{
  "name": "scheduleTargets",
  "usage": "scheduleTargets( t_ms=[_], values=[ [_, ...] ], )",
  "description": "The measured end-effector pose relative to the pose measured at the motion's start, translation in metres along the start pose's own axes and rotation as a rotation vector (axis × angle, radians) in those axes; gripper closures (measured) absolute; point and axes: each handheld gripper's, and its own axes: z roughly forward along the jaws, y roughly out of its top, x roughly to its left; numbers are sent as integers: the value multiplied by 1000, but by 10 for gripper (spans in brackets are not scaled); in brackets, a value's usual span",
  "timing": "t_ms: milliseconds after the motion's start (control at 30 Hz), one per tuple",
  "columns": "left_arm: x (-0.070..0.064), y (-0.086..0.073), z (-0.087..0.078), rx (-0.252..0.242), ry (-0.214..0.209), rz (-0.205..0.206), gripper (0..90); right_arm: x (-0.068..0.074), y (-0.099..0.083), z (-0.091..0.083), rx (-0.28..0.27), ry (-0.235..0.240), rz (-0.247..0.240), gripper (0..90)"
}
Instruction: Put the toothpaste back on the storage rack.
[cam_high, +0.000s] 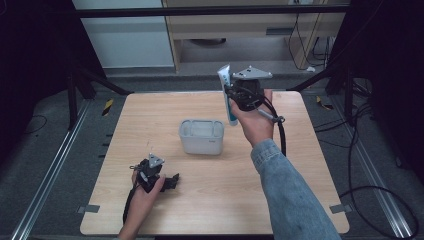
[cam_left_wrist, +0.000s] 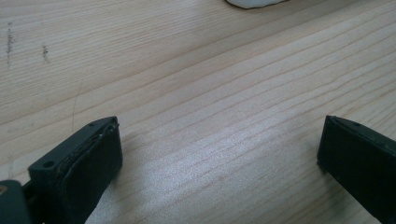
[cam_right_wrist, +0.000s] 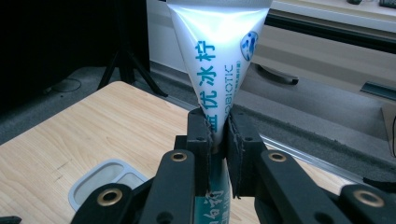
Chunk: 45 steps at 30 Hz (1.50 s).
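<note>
**Kid:** What is your left gripper (cam_high: 172, 182) doing, near the front edge of the table (cam_high: 300, 200)?

**Helper:** It is lying low on the wood, close to the front left corner. Its two black jaws are standing wide apart, and nothing is sitting between them. You are just resting your left hand (cam_high: 145, 192) there.

**Kid:** And what is that grey thing in the middle of the table?

**Helper:** That is a small grey tub (cam_high: 201, 136) with an open top. I cannot tell if anything is lying inside it.

**Kid:** What about farther back?

**Helper:** Your right gripper (cam_right_wrist: 218, 140) is squeezing a white and blue tube (cam_right_wrist: 219, 51). The jaws are pinching it around its middle. You are holding it up in the air, standing almost straight, over the back part of the table, just behind and to the right of the tub. The flat crimped end is pointing up.

**Kid:** So what step are you on?

**Helper:** Nobody told us the job, so I am guessing. It looks like you are carrying the tube, maybe to the tub.

**Kid:** What is the next move needing?

**Helper:** If so, you are needing to bring the tube over the tub's open top, lower it, and only then let the jaws open.
</note>
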Motion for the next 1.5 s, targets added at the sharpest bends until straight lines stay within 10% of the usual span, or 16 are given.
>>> scheduleTargets(
  t_ms=[1500],
  values=[
    [0,0,0,1,-2,5,0,52,10,22,-95,96,-39,804]
  ],
)
